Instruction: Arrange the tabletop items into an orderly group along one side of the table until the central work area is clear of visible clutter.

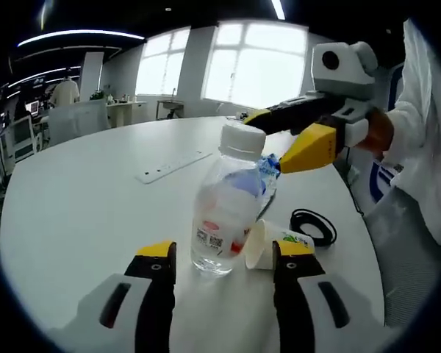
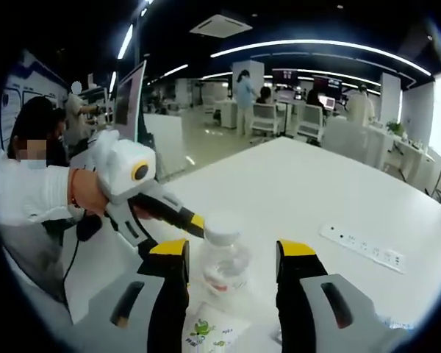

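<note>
Both tools spread wide, gripping nothing. Left gripper (image 1: 223, 261) low over the white table (image 1: 81, 213), jaws apart on either side of the clear plastic bottle (image 1: 226, 209); not yet closed on it. Right gripper (image 2: 231, 259) likewise parted, with the bottle's white cap between the jaws in the right gripper view.

Bottle upright, label toward the camera, standing near the table's right edge in the left gripper view. Just beside it, possibly touching, a paper cup (image 1: 268, 245) tipped on its side, mouth toward the bottle. Beyond that, a coiled black cable (image 1: 314, 225) close to the same edge. White power strip (image 1: 173, 166) well apart, toward the far side. Crumpled blue-and-clear wrapper (image 1: 267, 170) behind the bottle, under the other tool's yellow tip.

Risks, as judgement only: two tools converging on one bottle, so likely to clash or knock it over. Tall, light, near-empty bottle apt to topple if nudged by one jaw before the other makes contact. Fallen cup free to roll off the nearby edge if bumped. Smooth, rounded plastic liable to slip from a high or off-centre pinch.
</note>
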Action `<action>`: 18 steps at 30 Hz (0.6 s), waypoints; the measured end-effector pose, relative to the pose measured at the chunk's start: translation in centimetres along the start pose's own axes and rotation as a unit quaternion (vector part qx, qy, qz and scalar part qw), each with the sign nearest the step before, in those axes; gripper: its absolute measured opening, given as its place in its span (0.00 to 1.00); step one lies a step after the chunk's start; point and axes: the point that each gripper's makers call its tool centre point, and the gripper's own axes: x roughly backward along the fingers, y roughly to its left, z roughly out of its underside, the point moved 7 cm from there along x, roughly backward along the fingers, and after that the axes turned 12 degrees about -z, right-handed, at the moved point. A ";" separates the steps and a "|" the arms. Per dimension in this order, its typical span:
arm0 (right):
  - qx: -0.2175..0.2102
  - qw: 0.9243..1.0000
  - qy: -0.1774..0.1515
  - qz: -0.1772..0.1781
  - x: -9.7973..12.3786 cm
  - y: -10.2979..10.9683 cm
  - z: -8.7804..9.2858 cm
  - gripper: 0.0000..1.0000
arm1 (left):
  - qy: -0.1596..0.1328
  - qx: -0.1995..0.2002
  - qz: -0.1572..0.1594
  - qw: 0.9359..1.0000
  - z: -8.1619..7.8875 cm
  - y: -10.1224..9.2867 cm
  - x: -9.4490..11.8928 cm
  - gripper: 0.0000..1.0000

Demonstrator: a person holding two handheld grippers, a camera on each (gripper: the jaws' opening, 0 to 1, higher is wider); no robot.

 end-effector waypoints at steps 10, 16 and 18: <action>-0.001 0.999 0.007 -0.049 1.4 -0.9 0.5 0.62 | 0.000 0.006 -0.014 1.000 -0.5 -1.0 1.3 0.74; 0.001 0.997 0.015 -0.074 2.3 -1.5 0.8 0.69 | 0.001 0.011 -0.021 1.000 -0.6 -1.9 2.1 0.78; 0.014 0.996 0.024 -0.085 2.5 -1.4 1.1 0.71 | 0.001 0.012 -0.024 1.000 -0.6 -2.2 2.4 0.79</action>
